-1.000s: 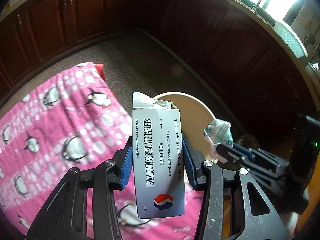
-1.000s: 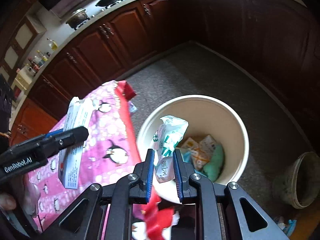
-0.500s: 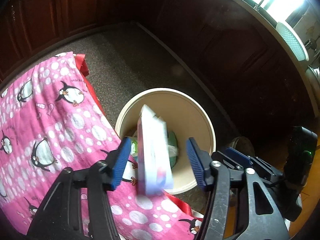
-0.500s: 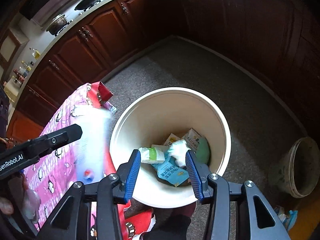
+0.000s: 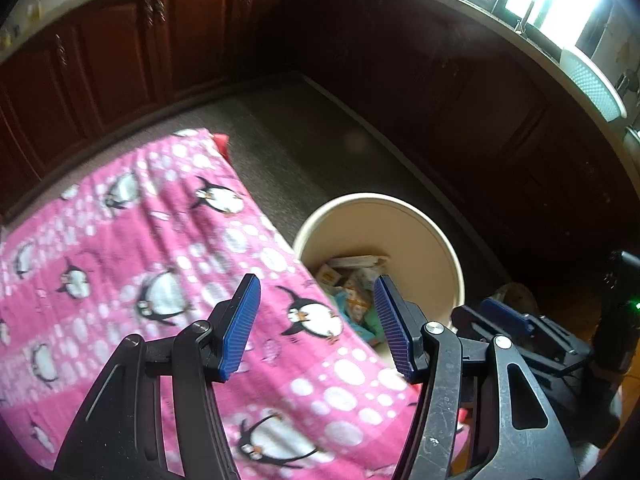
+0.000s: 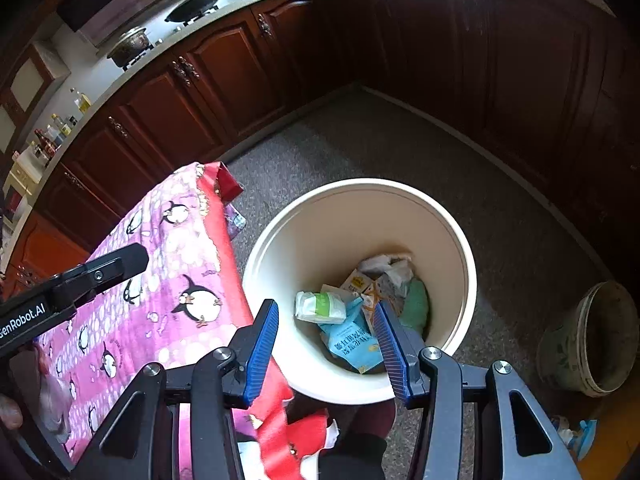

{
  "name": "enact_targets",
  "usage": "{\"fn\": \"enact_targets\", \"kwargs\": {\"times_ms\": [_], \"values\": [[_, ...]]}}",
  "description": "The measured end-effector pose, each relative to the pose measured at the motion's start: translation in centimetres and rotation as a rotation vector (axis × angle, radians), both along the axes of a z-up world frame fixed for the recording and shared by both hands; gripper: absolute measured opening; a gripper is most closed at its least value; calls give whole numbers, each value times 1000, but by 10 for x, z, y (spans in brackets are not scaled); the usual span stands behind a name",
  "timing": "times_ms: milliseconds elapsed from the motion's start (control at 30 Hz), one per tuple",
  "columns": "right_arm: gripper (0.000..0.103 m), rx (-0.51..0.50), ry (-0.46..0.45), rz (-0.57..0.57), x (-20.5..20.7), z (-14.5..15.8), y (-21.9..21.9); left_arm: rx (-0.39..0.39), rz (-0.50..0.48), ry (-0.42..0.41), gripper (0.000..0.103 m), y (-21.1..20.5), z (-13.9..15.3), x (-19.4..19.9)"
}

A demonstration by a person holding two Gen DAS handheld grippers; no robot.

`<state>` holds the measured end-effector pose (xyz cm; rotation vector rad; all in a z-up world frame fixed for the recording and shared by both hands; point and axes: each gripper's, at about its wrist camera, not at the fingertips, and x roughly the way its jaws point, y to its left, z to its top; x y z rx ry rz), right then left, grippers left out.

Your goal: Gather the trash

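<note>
Both grippers hang over the cream bin (image 6: 448, 240), pointing down into it. The left gripper (image 5: 316, 328) has its blue pads apart with nothing between them. The right gripper (image 6: 326, 348) is opening too, jaws empty. The trash (image 6: 352, 304) lies at the bottom of the bin, just beside the pink penguin cloth (image 5: 132, 240).

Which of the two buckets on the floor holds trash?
The cream bucket beside the pink cloth; packets lie at its bottom. The smaller grimy bucket, off to the right, looks empty.
</note>
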<state>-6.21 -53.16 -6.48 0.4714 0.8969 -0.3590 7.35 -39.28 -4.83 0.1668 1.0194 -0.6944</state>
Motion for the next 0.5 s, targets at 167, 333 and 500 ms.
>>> {"fn": "enact_targets", "kwargs": {"times_ms": [167, 333, 500], "values": [[49, -42, -45, 1, -3, 17, 18, 9, 27, -68, 58, 22, 15, -14], [56, -93, -84, 1, -8, 34, 36, -10, 37, -113, 58, 37, 23, -23], [57, -133, -115, -10, -16, 49, 54, -36, 44, -168, 58, 53, 40, -41]]}}
